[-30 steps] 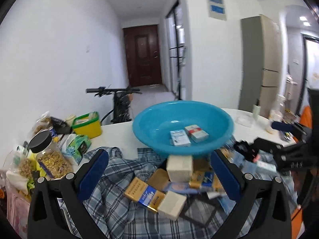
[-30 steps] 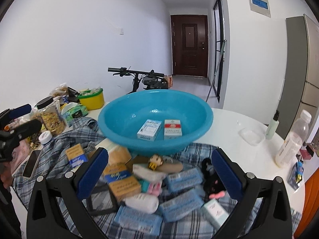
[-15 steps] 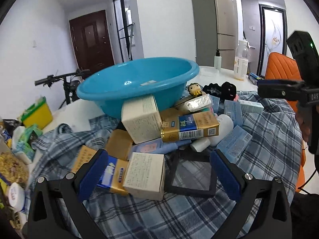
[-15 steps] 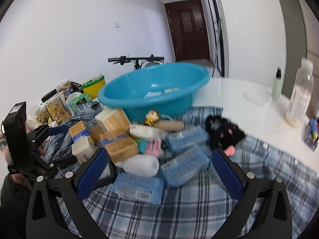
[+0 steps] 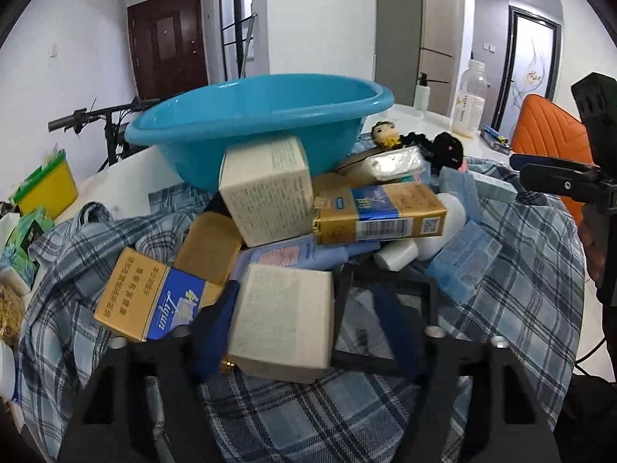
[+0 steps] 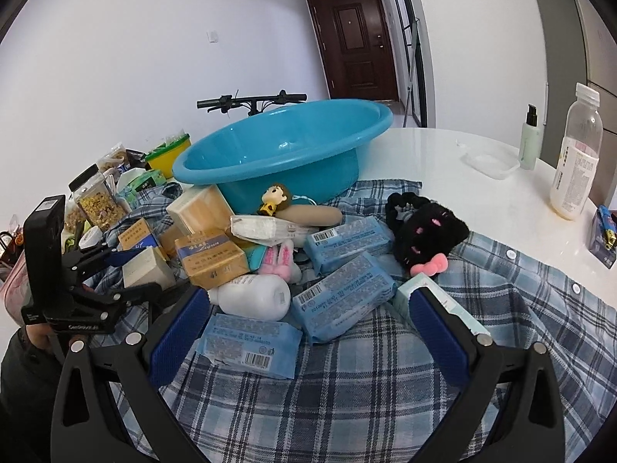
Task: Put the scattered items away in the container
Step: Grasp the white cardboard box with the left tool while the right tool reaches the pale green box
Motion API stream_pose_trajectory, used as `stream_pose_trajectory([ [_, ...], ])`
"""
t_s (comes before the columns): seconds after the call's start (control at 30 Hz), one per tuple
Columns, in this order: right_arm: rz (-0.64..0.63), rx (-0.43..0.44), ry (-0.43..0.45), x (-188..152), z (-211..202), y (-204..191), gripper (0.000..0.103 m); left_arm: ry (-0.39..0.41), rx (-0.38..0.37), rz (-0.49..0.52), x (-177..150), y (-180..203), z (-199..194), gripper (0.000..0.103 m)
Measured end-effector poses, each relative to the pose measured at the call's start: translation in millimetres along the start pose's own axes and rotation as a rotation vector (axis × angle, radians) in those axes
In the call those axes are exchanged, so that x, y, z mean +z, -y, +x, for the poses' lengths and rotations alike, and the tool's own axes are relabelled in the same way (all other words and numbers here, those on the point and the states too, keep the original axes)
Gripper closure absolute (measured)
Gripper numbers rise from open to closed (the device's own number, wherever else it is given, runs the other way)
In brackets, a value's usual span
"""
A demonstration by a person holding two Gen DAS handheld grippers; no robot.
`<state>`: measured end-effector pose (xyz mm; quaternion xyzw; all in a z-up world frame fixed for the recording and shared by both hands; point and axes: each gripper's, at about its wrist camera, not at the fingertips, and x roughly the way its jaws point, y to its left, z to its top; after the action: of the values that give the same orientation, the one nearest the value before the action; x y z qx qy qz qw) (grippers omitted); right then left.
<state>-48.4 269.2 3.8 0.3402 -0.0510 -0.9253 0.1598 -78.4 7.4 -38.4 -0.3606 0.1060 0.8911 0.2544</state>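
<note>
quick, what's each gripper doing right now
Left gripper: open, its fingers on either side of the cream box, not yet clamped.
Right gripper: open, holding nothing, above the blue packets.

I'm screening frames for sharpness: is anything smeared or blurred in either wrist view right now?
Left wrist view: the left gripper fingers are motion-smeared around the sharper cream box. Right wrist view: sharp throughout, right gripper pads crisp, barcodes on the blue wipe packs legible; fisheye bends the edges.
</note>
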Motion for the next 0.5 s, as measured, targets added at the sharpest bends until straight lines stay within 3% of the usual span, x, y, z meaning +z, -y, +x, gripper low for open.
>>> stream_pose_trajectory([
  [0.07,0.002,-0.002,-0.013,-2,3,1,0.0,-0.017,0.029,0.0,-2,0,4,0.057],
  [0.1,0.003,-0.003,-0.018,-4,5,1,0.0,-0.018,0.028,-0.006,-3,-1,5,0.058],
  [0.5,0.02,-0.015,-0.034,-15,8,5,0.0,0.055,0.028,-0.057,-5,-8,-8,0.059],
])
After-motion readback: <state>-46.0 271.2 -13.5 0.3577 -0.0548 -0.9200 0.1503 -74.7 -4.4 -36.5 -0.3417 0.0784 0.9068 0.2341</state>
